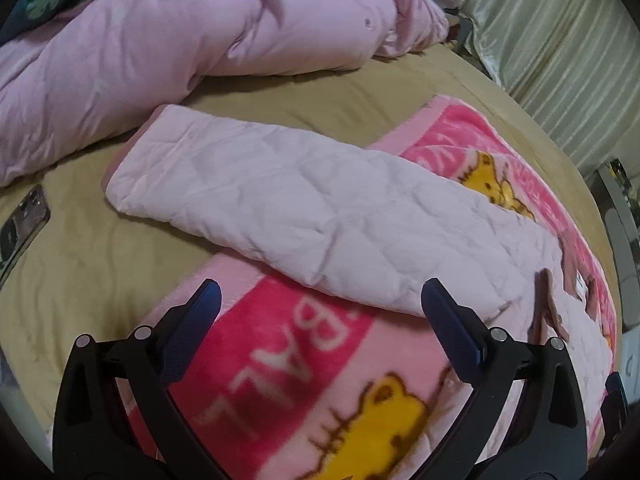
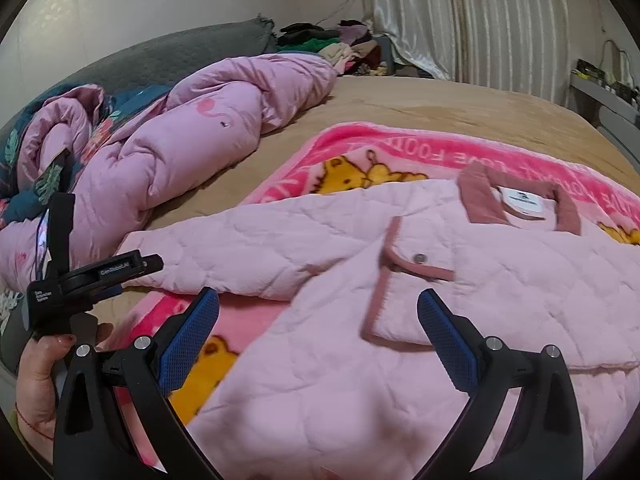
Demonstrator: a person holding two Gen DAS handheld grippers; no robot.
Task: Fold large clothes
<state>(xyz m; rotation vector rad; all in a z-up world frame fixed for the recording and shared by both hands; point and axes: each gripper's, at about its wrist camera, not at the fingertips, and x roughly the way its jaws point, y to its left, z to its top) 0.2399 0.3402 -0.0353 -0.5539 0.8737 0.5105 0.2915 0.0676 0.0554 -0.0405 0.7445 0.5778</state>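
Note:
A pale pink quilted jacket point(image 2: 400, 320) lies flat on a bright pink cartoon blanket point(image 2: 400, 144) on the bed, its dusty-rose collar point(image 2: 480, 196) at the far end and a trimmed chest pocket point(image 2: 400, 292) in the middle. One sleeve point(image 1: 288, 208) stretches out to the left across the blanket point(image 1: 288, 360) and onto the tan sheet. My left gripper point(image 1: 320, 300) hovers open just short of the sleeve's near edge, holding nothing. My right gripper point(image 2: 318, 308) is open above the jacket's chest, also holding nothing. In the right wrist view the left gripper's body and the hand holding it point(image 2: 48, 364) show at lower left.
A bunched pink duvet point(image 1: 180, 40) lies along the far left of the bed point(image 1: 100, 280). A phone point(image 1: 24, 228) rests on the tan sheet at the left. Pale curtains point(image 2: 480, 20) hang behind, with a pile of clothes point(image 2: 340, 40) beside them and shelves point(image 2: 600, 84) at right.

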